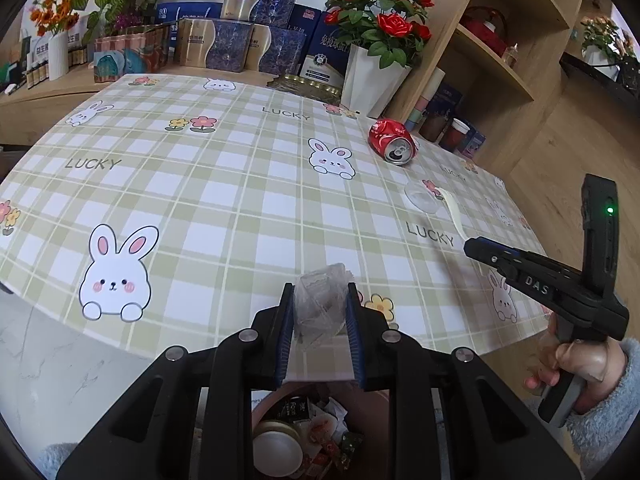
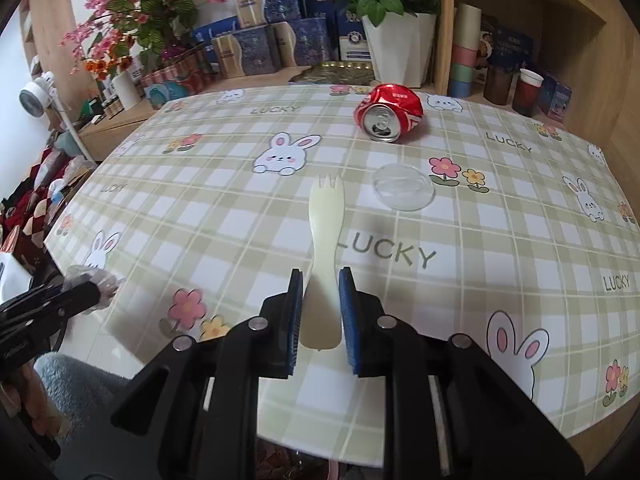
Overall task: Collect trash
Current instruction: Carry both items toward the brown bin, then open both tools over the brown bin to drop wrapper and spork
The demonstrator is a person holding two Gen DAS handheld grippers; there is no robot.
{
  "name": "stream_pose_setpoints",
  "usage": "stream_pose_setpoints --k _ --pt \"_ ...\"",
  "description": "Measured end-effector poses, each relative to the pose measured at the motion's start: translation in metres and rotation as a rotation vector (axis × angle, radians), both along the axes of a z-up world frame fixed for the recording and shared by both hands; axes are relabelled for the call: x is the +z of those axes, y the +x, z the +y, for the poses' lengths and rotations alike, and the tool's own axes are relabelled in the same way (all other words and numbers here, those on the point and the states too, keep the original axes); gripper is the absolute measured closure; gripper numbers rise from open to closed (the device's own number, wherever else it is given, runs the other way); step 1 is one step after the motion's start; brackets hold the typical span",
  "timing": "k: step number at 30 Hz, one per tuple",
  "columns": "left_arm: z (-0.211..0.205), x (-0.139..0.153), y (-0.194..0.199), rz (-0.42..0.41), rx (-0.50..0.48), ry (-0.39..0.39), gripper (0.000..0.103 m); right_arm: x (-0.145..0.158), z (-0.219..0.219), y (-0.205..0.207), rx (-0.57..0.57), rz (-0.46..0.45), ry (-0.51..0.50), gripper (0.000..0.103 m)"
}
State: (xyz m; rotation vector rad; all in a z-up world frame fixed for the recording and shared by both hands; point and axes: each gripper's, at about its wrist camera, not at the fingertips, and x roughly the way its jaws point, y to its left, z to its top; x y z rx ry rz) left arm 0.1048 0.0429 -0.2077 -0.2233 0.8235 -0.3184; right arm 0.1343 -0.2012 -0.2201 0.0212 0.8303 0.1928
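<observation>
Pink bin holds wrappers; left tool grips crumpled plastic, right tool a spork.

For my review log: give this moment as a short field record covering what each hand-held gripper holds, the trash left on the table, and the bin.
left hand-held gripper: shut on crumpled clear plastic
right hand-held gripper: shut on cream plastic fork
left on table: crushed red can, clear lid
bin: below the table edge, already holding trash
</observation>
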Motion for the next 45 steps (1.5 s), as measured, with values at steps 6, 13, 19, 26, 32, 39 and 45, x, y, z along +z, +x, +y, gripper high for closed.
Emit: stream_pose_setpoints --k 6,13,19,26,32,39,45 --pt "0.003 0.005 -0.024 -0.001 -0.002 0.022 0.079 0.001 0.012 -0.044 0.046 -0.004 0.028 0.081" --pt "0.009 0.007 -0.05 -0.006 -0.005 0.032 0.079 -0.014 0.038 -0.097 0.169 0.013 0.024 0.081" --pt "0.013 0.005 -0.066 -0.001 0.002 0.034 0.079 -0.045 0.058 -0.127 0.239 0.095 0.011 0.081" --pt "0.018 -0.001 -0.079 0.015 0.005 0.037 0.079 -0.087 0.064 -0.133 0.25 0.221 0.029 0.081" --pt "0.02 -0.007 -0.083 0.022 0.006 0.033 0.079 -0.126 0.065 -0.123 0.221 0.331 0.017 0.081" --pt "0.015 -0.02 -0.085 0.044 -0.005 0.031 0.079 -0.152 0.061 -0.115 0.18 0.378 -0.052 0.081" --pt "0.008 -0.033 -0.085 0.067 -0.029 0.049 0.079 -0.152 0.045 -0.111 0.131 0.37 -0.001 0.075"
